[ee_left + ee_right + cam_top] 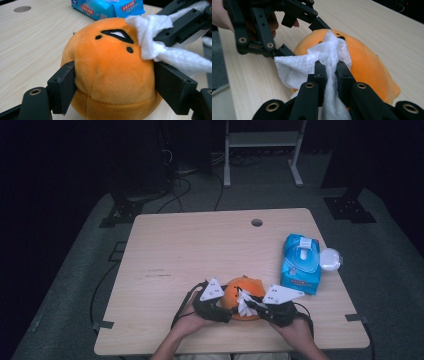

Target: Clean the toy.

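Note:
An orange plush toy [239, 296] with a stitched black face lies near the table's front edge. My left gripper [226, 308] is shut on it; its two black jaws press into both sides of the soft body [110, 75]. My right gripper [251, 304] is shut on a white wet wipe [329, 62], pinched between its pads [322, 72]. The wipe [152, 37] rests against the toy's face [364, 65], on the side towards the right hand. In the right gripper view the left gripper's jaws [294, 32] reach in from the upper left.
A blue pack of wet wipes [301, 262] lies at the right of the table, with its round white lid [330, 259] beside it. A cable hole [257, 222] sits near the far edge. Bare wood [190, 245] spreads to the left and far side.

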A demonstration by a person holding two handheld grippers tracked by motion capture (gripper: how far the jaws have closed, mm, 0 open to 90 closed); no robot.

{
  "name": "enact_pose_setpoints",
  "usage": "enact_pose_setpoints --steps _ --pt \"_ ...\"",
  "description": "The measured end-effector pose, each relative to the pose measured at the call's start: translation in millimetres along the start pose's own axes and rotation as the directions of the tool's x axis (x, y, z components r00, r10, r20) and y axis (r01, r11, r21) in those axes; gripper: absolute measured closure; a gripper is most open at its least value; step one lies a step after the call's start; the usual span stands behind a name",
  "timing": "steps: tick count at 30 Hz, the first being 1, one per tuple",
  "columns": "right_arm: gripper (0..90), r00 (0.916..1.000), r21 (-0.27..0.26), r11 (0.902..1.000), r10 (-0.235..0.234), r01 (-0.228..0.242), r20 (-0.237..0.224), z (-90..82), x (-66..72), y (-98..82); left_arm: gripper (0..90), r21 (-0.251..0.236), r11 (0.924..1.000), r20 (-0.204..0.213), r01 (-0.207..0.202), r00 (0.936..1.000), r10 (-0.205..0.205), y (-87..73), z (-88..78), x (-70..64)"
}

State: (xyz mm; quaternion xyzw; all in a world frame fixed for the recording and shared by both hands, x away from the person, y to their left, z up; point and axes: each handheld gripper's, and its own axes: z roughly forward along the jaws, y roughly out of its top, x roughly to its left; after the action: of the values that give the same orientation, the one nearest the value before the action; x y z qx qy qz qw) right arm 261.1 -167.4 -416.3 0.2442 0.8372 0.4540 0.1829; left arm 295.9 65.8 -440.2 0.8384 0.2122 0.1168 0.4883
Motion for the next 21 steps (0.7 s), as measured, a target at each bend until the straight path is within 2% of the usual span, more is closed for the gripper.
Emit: enact_pose_setpoints --steps 2,4,6,7,8,9,11,13,14,15,16,18,19,21 --pt "80.7 0.9993 -0.001 0.9994 0.035 -0.035 0.01 -1.8 -6.6 -2.1 15.9 -0.008 0.9991 -0.008 0.041 0.9991 -0.041 -1.7 -2.4 4.5" --pt "80.8 0.9983 0.008 0.9988 0.048 -0.048 0.033 -5.2 -14.2 -7.9 8.6 -0.014 0.995 -0.028 0.099 0.9947 -0.099 -3.2 -1.7 8.6" --pt "80.8 0.9973 0.017 0.9977 0.065 -0.066 0.033 -7.9 -18.9 -14.0 8.8 -0.006 0.994 -0.007 0.109 0.994 -0.109 -4.4 1.6 8.7" --pt "80.8 0.997 0.019 0.9972 0.071 -0.072 0.032 -8.9 -19.4 -15.5 12.2 -0.001 0.995 0.008 0.099 0.995 -0.099 -4.7 2.7 6.7" --pt "80.8 0.9968 0.02 0.997 0.074 -0.074 0.03 -9.7 -18.0 -15.2 15.9 -0.003 0.9971 -0.004 0.076 0.9971 -0.076 -4.3 3.4 3.4" --pt "80.8 0.9974 0.017 0.9977 0.065 -0.066 0.029 -10.0 -15.3 -13.3 20.1 -0.001 0.999 -0.008 0.045 0.999 -0.045 -2.9 3.4 0.4" --pt "80.8 0.9985 -0.013 0.9985 0.054 -0.054 -0.006 -9.2 -8.7 -5.9 24.0 0.007 0.9997 -0.009 -0.021 0.9997 0.021 0.6 3.9 -7.3" --pt "80.8 0.9997 -0.03 0.9994 0.016 -0.017 -0.016 -7.0 -1.0 4.5 26.0 0.014 0.9949 -0.011 -0.1 0.9949 0.1 2.8 4.9 -16.7" --pt "80.8 0.9999 -0.044 0.999 -0.003 0.002 -0.011 -6.5 0.7 9.9 26.2 0.017 0.9928 -0.01 -0.119 0.9929 0.119 3.1 4.8 -19.0" --pt "80.8 1.0 -0.051 0.9987 0.0 -0.001 -0.006 -6.9 0.1 12.1 26.1 0.015 0.9909 -0.009 -0.133 0.991 0.134 3.1 4.7 -20.9" --pt "80.8 1.0 -0.053 0.9986 0.007 -0.007 0.002 -7.3 -2.5 13.7 25.4 0.013 0.9914 -0.008 -0.13 0.9914 0.13 3.3 4.3 -21.2" --pt "80.8 0.9993 -0.043 0.9987 0.028 -0.027 0.025 -8.9 -9.4 10.5 19.4 -0.003 0.9973 -0.003 -0.073 0.9973 0.073 3.3 4.0 -16.2" --pt "80.9 0.9987 -0.038 0.9985 0.042 -0.041 0.031 -10.1 -12.7 6.7 18.2 -0.015 0.9994 0.004 -0.032 0.9995 0.032 2.5 4.3 -12.4" --pt "80.9 0.9976 -0.024 0.9979 0.061 -0.061 0.032 -12.9 -15.3 -0.5 18.5 -0.018 0.9998 0.014 0.0 0.9999 0.0 1.1 5.5 -9.8"
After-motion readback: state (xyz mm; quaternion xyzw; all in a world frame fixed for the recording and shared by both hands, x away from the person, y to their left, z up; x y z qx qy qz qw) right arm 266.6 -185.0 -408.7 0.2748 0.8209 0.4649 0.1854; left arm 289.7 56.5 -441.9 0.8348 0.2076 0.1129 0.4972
